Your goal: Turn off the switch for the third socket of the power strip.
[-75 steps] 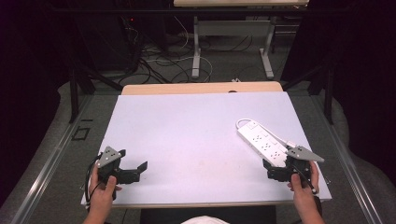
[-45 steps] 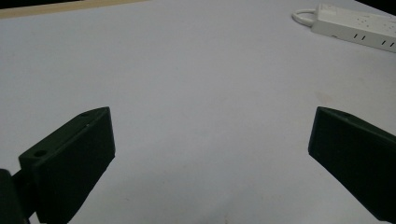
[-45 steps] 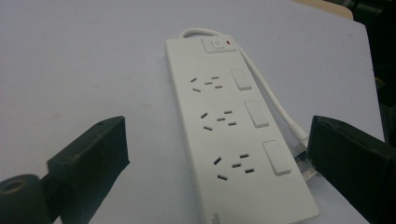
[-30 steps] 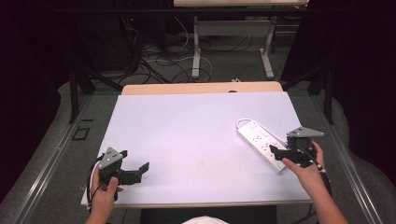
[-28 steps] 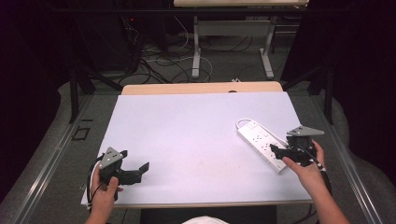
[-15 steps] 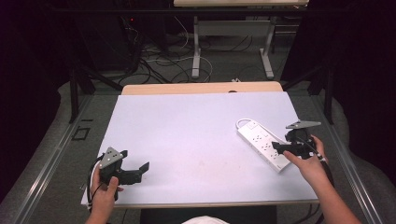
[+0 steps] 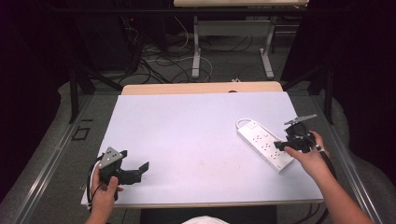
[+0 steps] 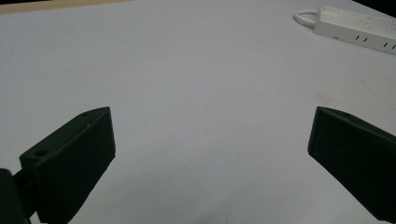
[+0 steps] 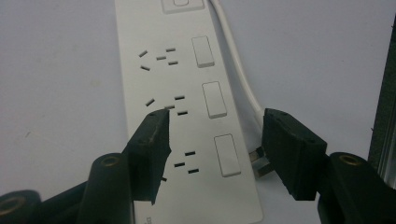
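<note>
**Right gripper poised over the power strip, left idle at the near edge**

We see a white power strip (image 7: 265, 145) lying flat toward the right side of the white counter (image 7: 187, 126), angled so one end points far-left and the other near-right. Its white cord (image 9: 238, 70) loops out from the far end and runs back along the strip's right side, ending in a plug (image 9: 259, 161) that rests just beside the strip.

The right gripper (image 7: 288, 143) hangs over the near half of the strip. In the right gripper view its fingers (image 9: 152, 144) stand apart and hold nothing: one sits above the strip's socket face, the other out past the strip's edge, right by the plug. Whether they aim for the plug or the strip body, we cannot tell.

The left gripper (image 7: 133, 171) rests low at the near-left corner of the counter, well apart from the strip, its fingers (image 8: 74, 158) spread wide over bare surface.

We judge the risks to be these:

- Closing from here could pinch the strip's edge and the cord together, so a lift would drag the whole strip.
- The plug is small and lies flat; a shallow bite may let it slip or twist out.
- With the left gripper far away, nothing steadies the strip, so any sideways push could slide it toward the right edge of the counter.
</note>
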Available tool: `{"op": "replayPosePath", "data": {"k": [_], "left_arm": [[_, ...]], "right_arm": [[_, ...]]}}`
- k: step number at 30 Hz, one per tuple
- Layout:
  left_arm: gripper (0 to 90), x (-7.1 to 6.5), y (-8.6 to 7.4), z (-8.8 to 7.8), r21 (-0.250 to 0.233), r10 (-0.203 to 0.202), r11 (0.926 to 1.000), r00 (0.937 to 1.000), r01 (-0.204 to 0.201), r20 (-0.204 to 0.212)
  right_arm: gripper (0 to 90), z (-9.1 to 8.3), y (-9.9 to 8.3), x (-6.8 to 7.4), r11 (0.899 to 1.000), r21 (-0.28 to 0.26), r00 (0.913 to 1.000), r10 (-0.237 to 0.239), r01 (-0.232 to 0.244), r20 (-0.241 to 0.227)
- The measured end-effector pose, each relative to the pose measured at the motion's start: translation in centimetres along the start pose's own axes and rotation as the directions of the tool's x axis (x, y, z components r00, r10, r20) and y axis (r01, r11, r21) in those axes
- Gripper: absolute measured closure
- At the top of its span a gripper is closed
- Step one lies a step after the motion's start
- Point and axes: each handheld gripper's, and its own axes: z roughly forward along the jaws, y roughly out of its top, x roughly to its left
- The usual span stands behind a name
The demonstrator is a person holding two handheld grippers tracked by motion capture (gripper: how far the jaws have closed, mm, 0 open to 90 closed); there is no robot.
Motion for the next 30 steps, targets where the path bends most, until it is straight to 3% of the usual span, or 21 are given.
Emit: {"op": "replayPosePath", "data": {"k": [4, 9, 18, 30], "left_arm": [[0.6, 0.0, 0.0, 0.0, -0.001, -0.001, 1.0000, 1.0000, 0.001, 0.000], [0.6, 0.0, 0.0, 0.0, -0.001, -0.009, 1.0000, 1.0000, 0.009, 0.002], [0.7, 0.1, 0.0, 0.0, -0.001, -0.005, 1.0000, 1.0000, 0.005, 0.001], [0.8, 0.1, -0.1, 0.0, 0.001, -0.017, 0.9999, 0.9999, 0.017, 0.001]], "right_arm": [[44.3, 0.1, 0.3, -0.3, 0.999, 0.032, 0.9999, 0.006, -0.007, 0.010], [55.2, 0.3, 0.6, -0.6, 0.998, 0.061, 0.9999, 0.007, -0.006, -0.011], [69.9, 0.9, 0.5, -1.2, 0.995, 0.094, 0.9998, 0.017, -0.017, 0.007], [78.1, 1.4, -0.1, -2.1, 0.990, 0.140, 0.9992, 0.033, -0.036, 0.023]]}}
